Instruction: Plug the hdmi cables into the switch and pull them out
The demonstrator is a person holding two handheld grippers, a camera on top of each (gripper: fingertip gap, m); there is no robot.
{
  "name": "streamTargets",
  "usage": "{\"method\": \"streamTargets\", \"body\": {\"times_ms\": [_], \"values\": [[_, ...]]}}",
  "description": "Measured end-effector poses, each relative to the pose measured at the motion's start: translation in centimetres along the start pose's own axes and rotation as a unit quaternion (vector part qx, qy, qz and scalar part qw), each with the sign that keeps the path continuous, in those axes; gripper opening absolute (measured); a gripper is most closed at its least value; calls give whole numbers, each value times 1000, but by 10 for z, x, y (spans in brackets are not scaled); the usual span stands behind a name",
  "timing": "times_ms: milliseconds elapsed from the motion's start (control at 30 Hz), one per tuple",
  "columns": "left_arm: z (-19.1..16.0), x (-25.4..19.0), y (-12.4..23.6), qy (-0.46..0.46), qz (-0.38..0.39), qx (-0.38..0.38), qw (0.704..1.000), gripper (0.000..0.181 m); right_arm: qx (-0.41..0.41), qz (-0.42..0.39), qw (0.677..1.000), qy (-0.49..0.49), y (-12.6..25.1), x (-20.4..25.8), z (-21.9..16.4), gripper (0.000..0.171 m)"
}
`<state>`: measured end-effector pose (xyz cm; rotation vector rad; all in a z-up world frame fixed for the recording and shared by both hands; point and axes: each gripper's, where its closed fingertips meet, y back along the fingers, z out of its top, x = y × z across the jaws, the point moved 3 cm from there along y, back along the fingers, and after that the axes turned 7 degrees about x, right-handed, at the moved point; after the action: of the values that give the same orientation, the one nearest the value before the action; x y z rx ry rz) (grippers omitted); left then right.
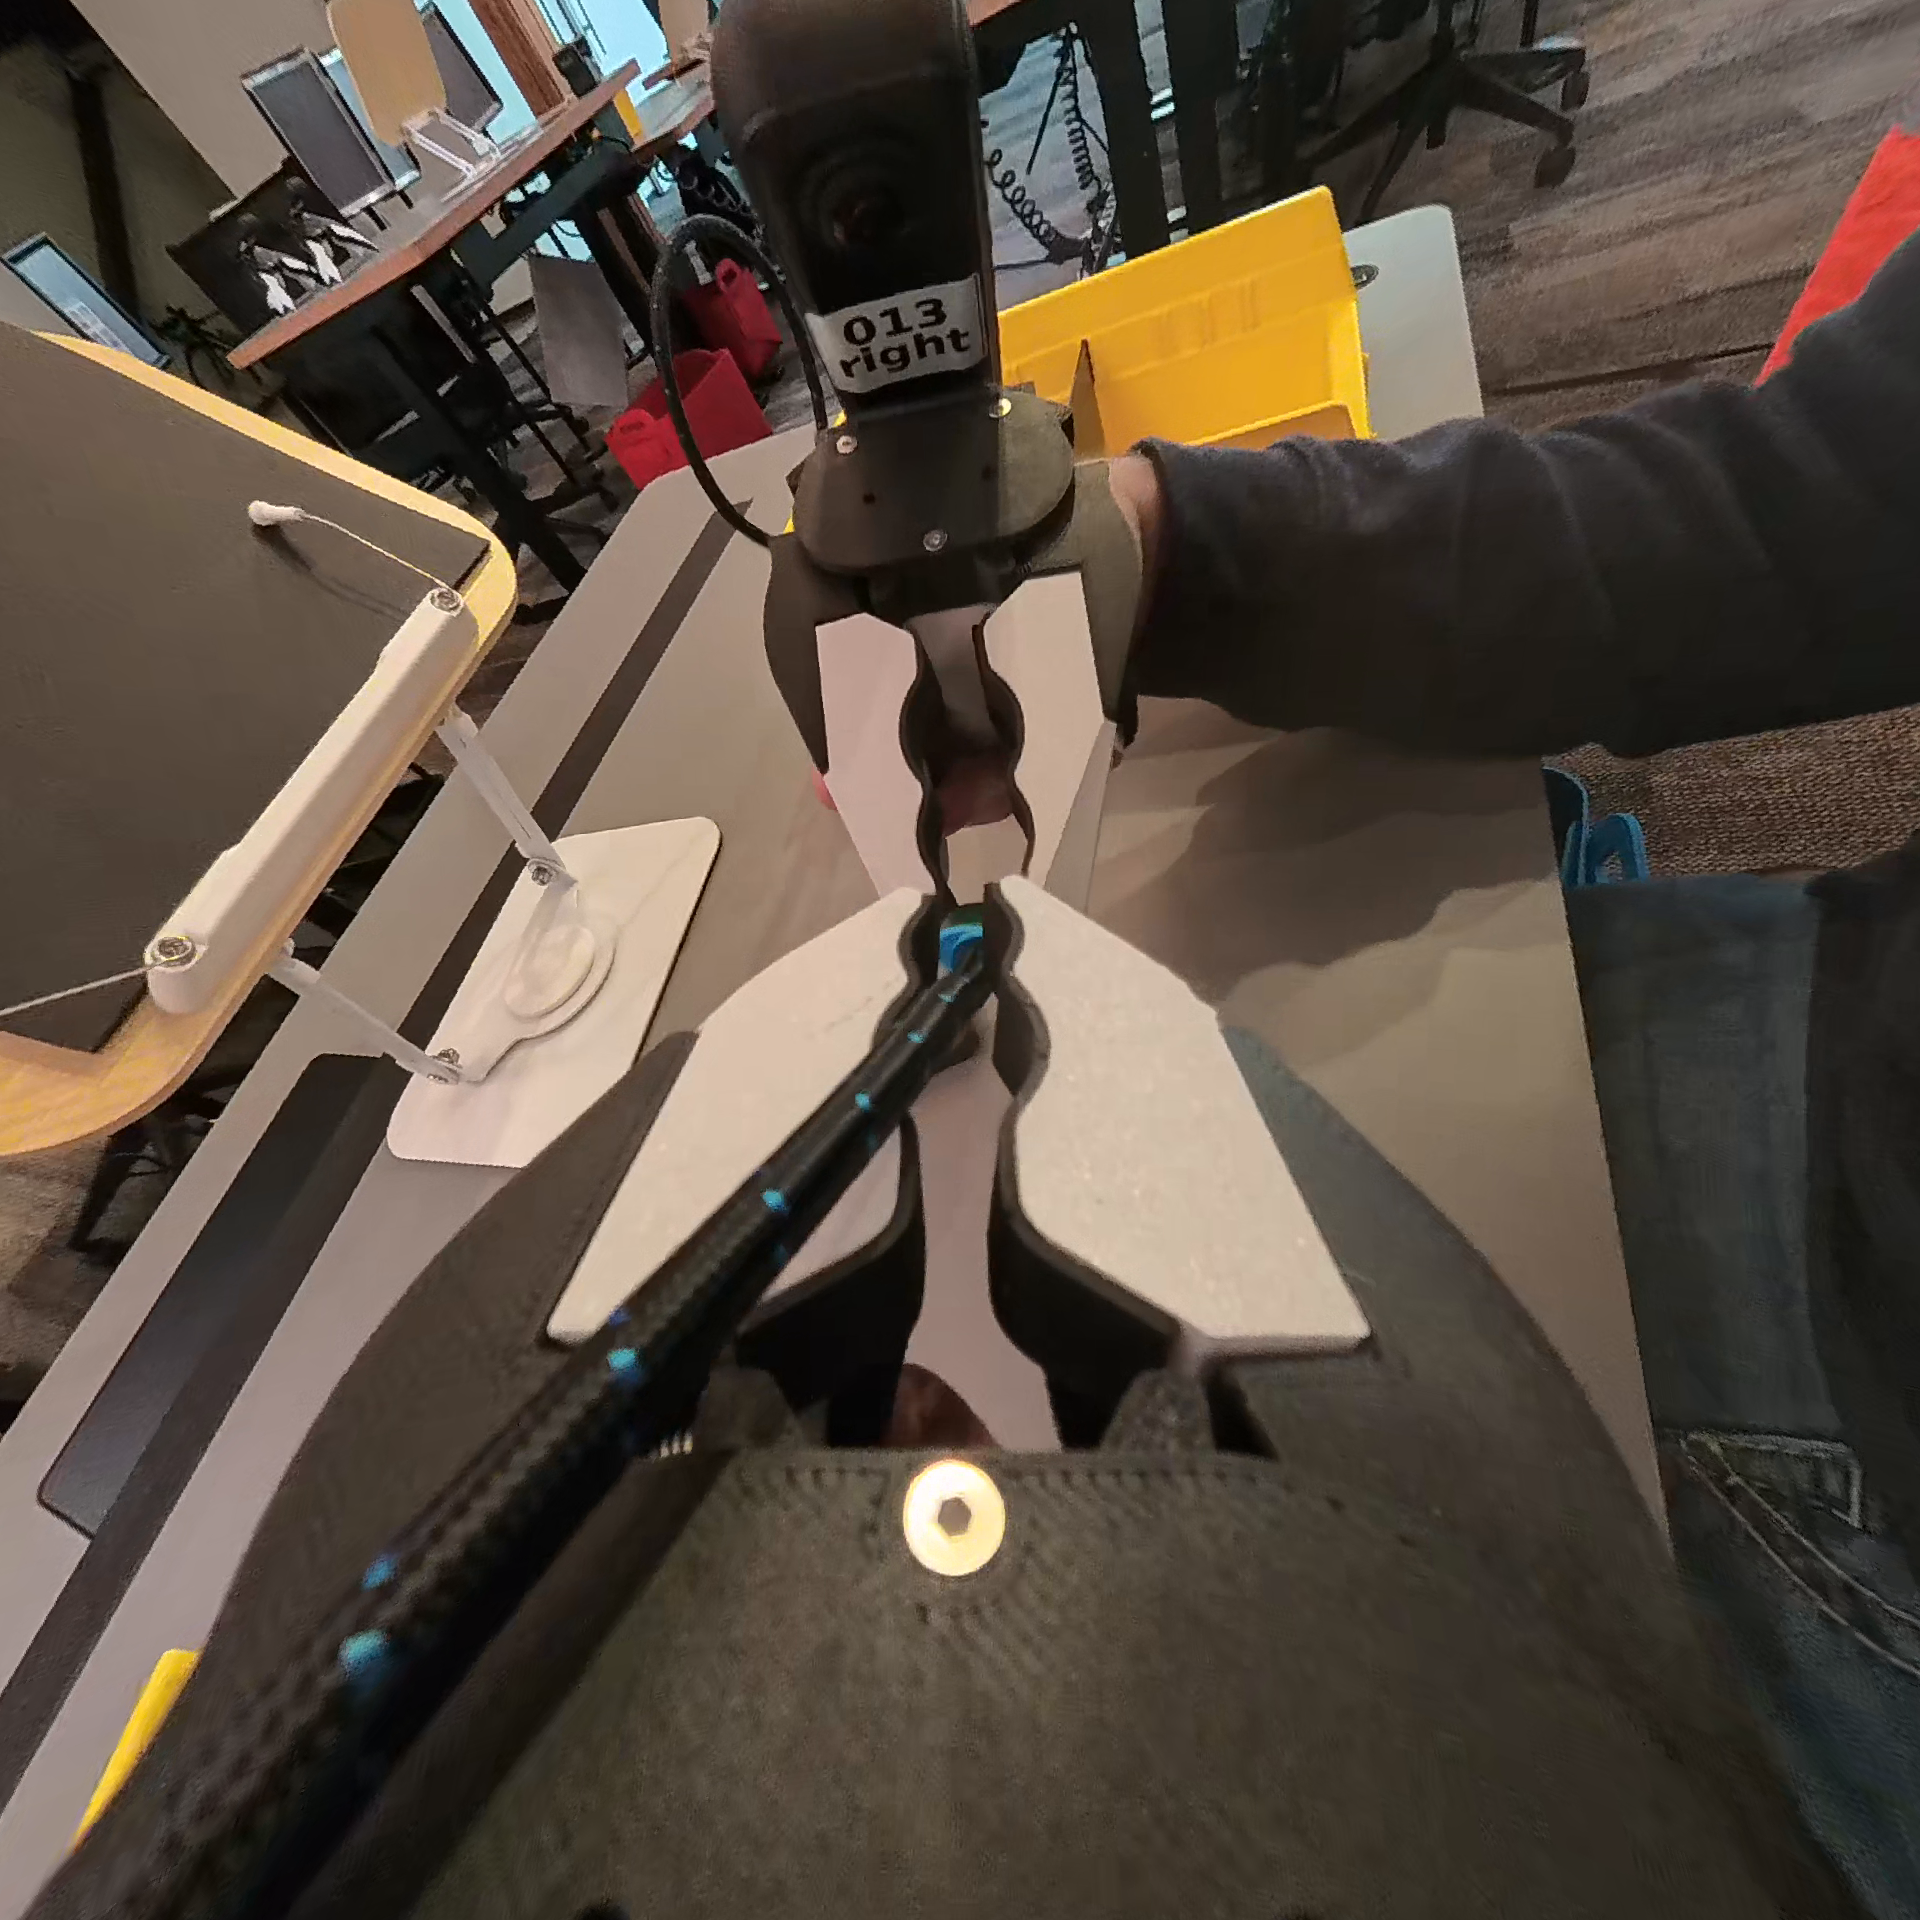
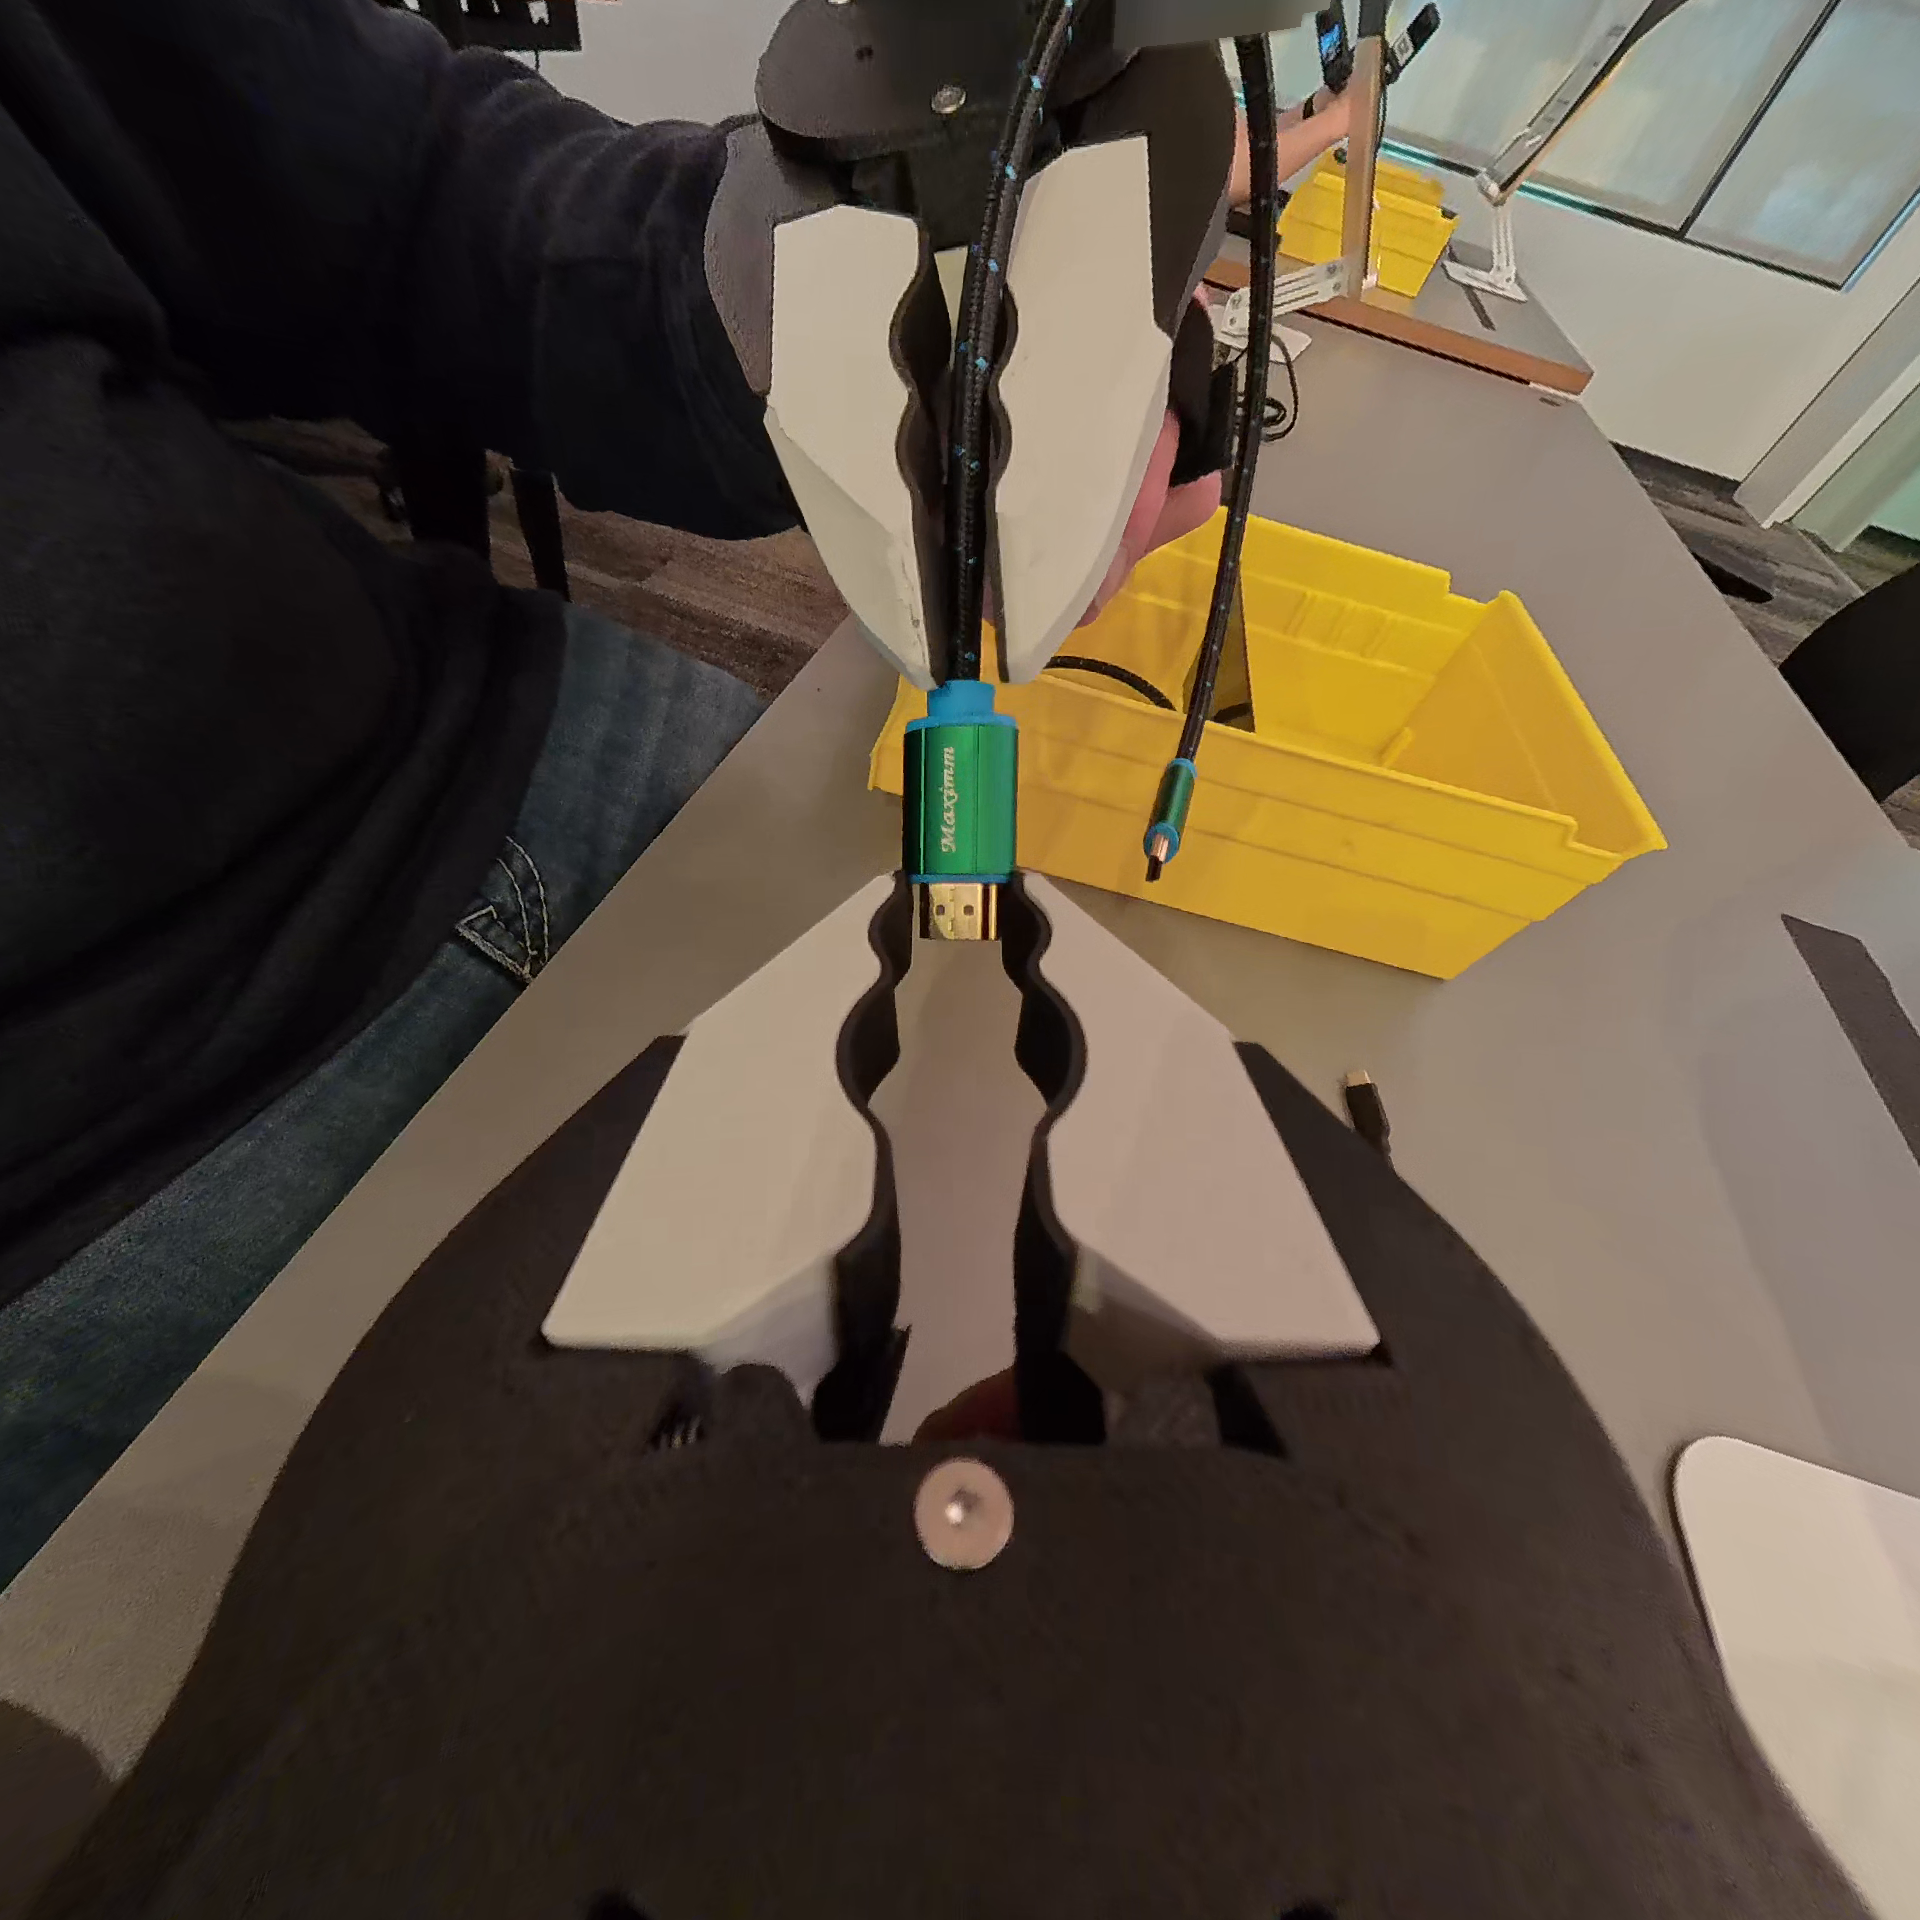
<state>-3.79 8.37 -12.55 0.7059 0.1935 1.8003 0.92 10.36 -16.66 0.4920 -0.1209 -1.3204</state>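
My left gripper (image 1: 961, 909) is shut on a black braided HDMI cable (image 1: 769, 1195) with blue flecks, just behind its blue collar. In the right wrist view the left gripper (image 2: 961, 675) points down and holds the cable's green plug (image 2: 956, 800), whose gold tip (image 2: 956, 914) hangs downward. My right gripper (image 2: 961, 894) is open, with the gold tip between its fingertips and a gap on each side. It faces the left gripper tip to tip (image 1: 982, 883). The cable's other end, a smaller green plug (image 2: 1169, 821), dangles free. No switch shows in either view.
A yellow bin (image 2: 1351, 831) stands on the grey table (image 2: 1558, 1143) behind the plug; it also shows in the left wrist view (image 1: 1195, 332). A small black connector (image 2: 1366, 1107) lies on the table. A white stand (image 1: 561, 935) carrying a board is at left. A person's sleeve (image 1: 1455, 582) reaches in. The tips of one gripper are about 4 cm away from the tips of the other.
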Motion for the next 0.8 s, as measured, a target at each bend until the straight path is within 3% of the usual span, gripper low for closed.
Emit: {"method": "streamTargets", "body": {"times_ms": [533,600,800], "values": [[-1,-2,-3,-20,6,21,1000,19,14,16,1000,-1,-3,5,-3,15],[-4,-3,-4,-26,3,32,999,28,13,17,1000,-3,-3,5,-3,15],[-6,-8,-11,-23,-7,30,999,26,15,25,1000,-4,-3,7,-3,15]]}}
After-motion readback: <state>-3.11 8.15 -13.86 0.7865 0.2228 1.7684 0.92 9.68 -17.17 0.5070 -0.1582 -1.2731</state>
